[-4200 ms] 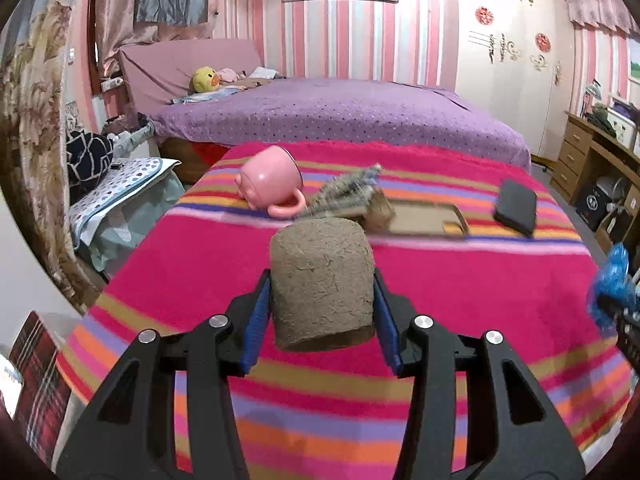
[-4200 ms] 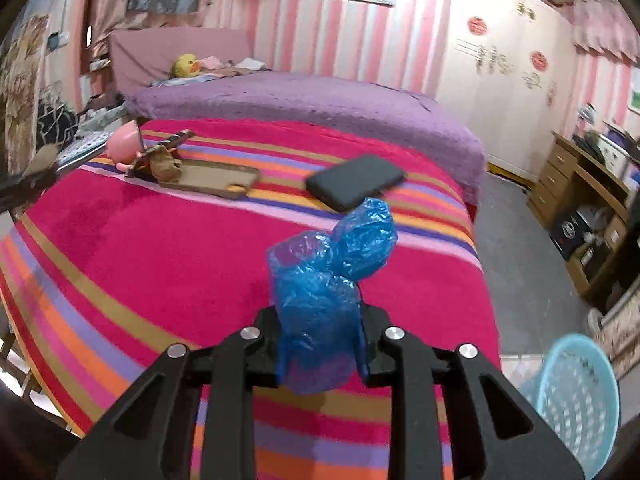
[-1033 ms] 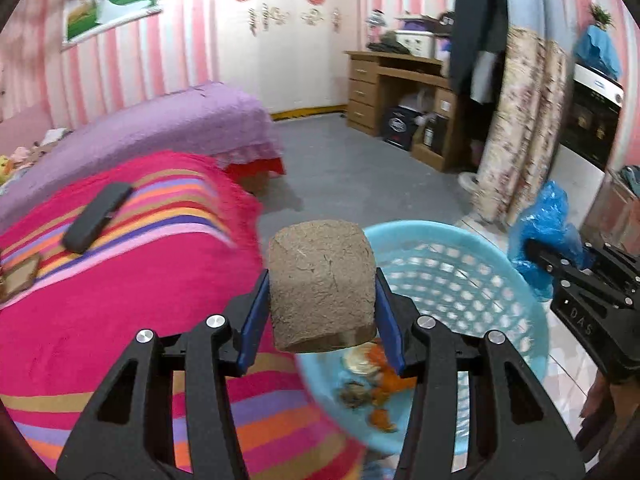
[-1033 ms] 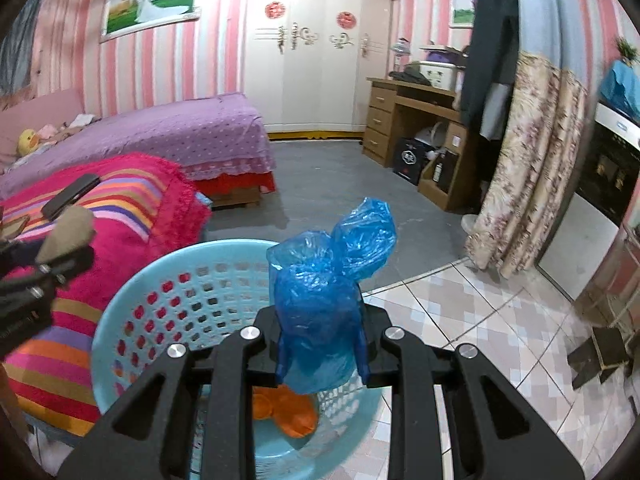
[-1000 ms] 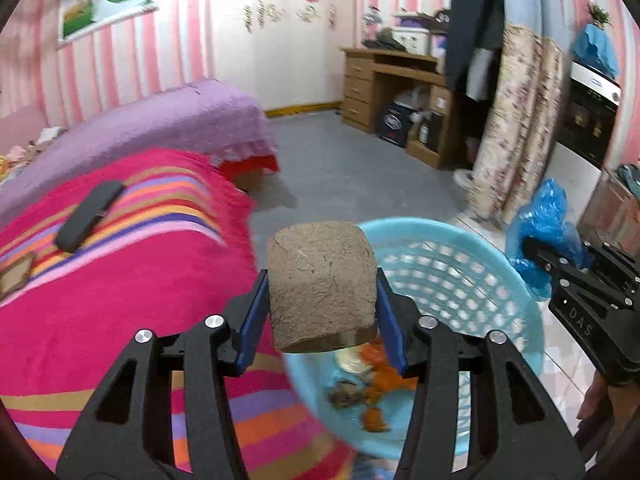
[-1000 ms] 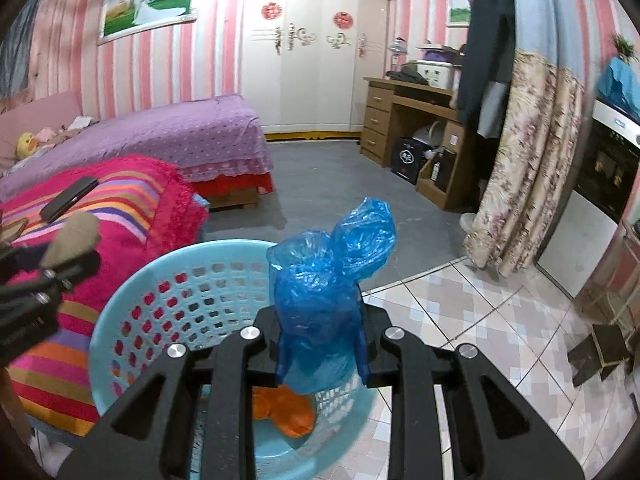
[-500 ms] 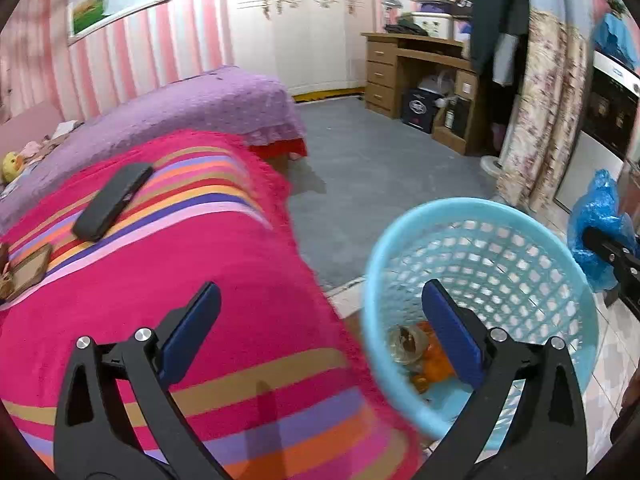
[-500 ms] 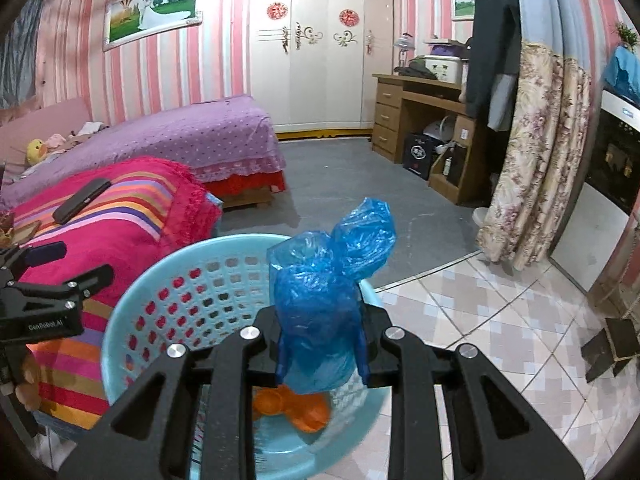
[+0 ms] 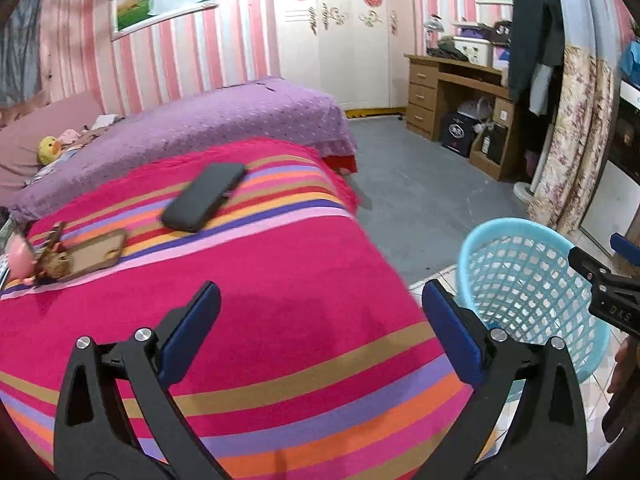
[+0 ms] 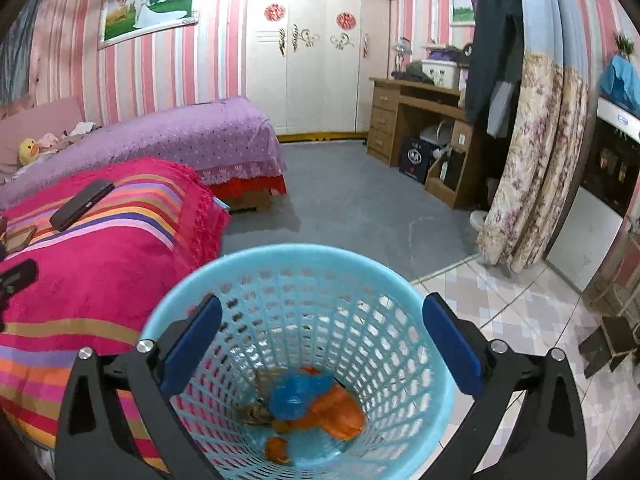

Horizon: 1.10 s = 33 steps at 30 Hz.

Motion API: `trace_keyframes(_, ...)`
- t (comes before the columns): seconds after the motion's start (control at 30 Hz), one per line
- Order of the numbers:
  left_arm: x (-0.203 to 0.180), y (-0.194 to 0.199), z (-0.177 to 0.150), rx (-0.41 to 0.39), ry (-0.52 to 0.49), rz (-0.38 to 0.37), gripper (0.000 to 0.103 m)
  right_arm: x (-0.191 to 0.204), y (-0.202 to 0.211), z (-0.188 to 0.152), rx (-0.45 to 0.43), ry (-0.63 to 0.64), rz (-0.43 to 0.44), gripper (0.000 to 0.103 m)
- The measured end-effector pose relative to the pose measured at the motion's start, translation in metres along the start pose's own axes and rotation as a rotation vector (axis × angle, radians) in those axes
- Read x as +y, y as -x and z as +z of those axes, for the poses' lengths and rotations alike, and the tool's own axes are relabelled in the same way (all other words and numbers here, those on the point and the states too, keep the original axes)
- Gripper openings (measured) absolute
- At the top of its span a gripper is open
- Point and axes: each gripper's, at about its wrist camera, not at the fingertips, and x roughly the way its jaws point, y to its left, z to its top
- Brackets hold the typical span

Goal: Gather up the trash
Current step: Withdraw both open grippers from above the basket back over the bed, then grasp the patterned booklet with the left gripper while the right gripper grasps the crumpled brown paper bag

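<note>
My right gripper [image 10: 320, 308] hangs over the light blue mesh basket [image 10: 304, 252]; its jaws are opening wide with nothing between them. The crumpled blue plastic bag [image 10: 296, 396] lies at the basket's bottom on orange peel [image 10: 340, 412], beside a brown lump [image 10: 254, 412]. My left gripper [image 9: 320, 296] stands open and empty above the pink striped blanket [image 9: 280, 280]. In the left wrist view the basket [image 9: 516, 232] is on the floor to the right, with a finger of the right gripper [image 9: 596, 276] above its rim.
On the blanket lie a black phone [image 9: 204, 196], a brown flat tray [image 9: 96, 252] with scraps at its end, and a pink cup [image 9: 18, 256] at the far left. A purple bed [image 9: 224, 120] is behind, a wooden desk [image 10: 420, 128] and a flowered curtain [image 10: 532, 168] to the right.
The left gripper opened, lost the brown lump and swung left from the basket to above the blanket. The right gripper opened and the blue bag dropped into the basket.
</note>
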Motion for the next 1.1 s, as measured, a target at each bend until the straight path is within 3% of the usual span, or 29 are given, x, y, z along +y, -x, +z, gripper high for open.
trace_keyframes(0.27,0.108,0.032,-0.003,-0.016,0.076,0.121,0.097,0.074,0.014,0.012,-0.016,0.033,0.108,0.098)
trace_keyframes(0.4,0.174,0.036,-0.011,-0.002,0.081,0.234,0.097,0.124,0.018,0.016,-0.017,0.083,0.174,0.098)
trace_keyframes(0.67,0.280,0.017,-0.029,0.069,0.164,0.351,0.097,0.213,0.013,0.015,0.011,0.166,0.294,0.098)
trace_keyframes(0.87,0.336,-0.005,-0.032,0.105,0.220,0.380,0.096,0.280,0.007,0.022,-0.004,0.271,0.324,0.098)
trace_keyframes(1.0,0.364,-0.032,-0.028,0.142,0.214,0.370,0.080,0.303,-0.004,0.025,0.009,0.288,0.341,0.098)
trace_keyframes(1.1,0.376,-0.048,-0.023,0.145,0.237,0.318,0.076,0.308,-0.010,0.023,0.008,0.273,0.354,0.098)
